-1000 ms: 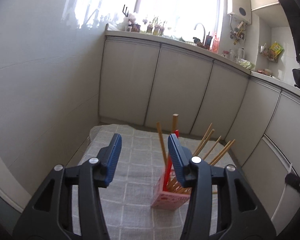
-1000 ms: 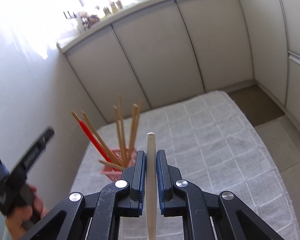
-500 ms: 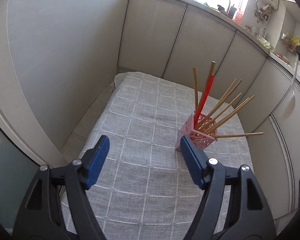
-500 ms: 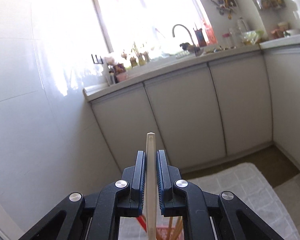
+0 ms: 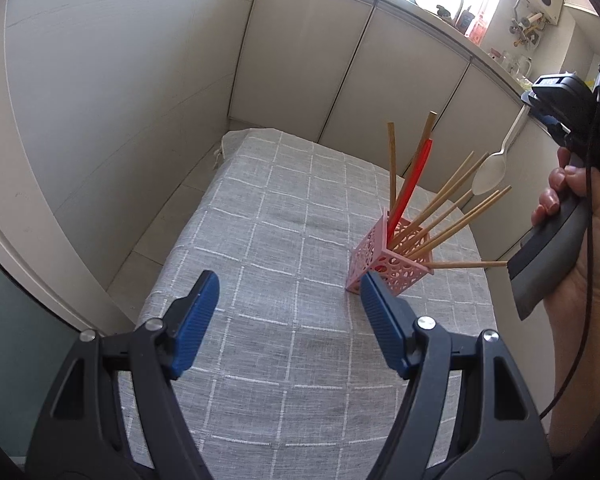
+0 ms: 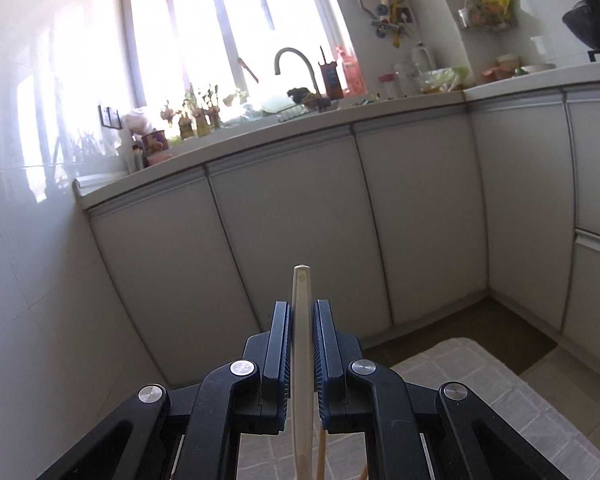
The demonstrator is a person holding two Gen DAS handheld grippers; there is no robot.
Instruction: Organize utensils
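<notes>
Item: white plastic spoon (image 6: 301, 344), clamped in my right gripper (image 6: 301, 354). I'd lower bowl-first into pink perforated holder (image 5: 384, 258), avoiding wooden chopsticks (image 5: 444, 216). Left gripper (image 5: 288, 320) wide open, empty.

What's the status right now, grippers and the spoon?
Left gripper open, empty, above the cloth. Right gripper shut on spoon, bowl down over the pink holder. Splayed chopsticks crowd the opening.

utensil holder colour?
Pink, with a perforated round-hole pattern: the utensil holder shows best in the left wrist view, standing on the grey checked cloth.
</notes>
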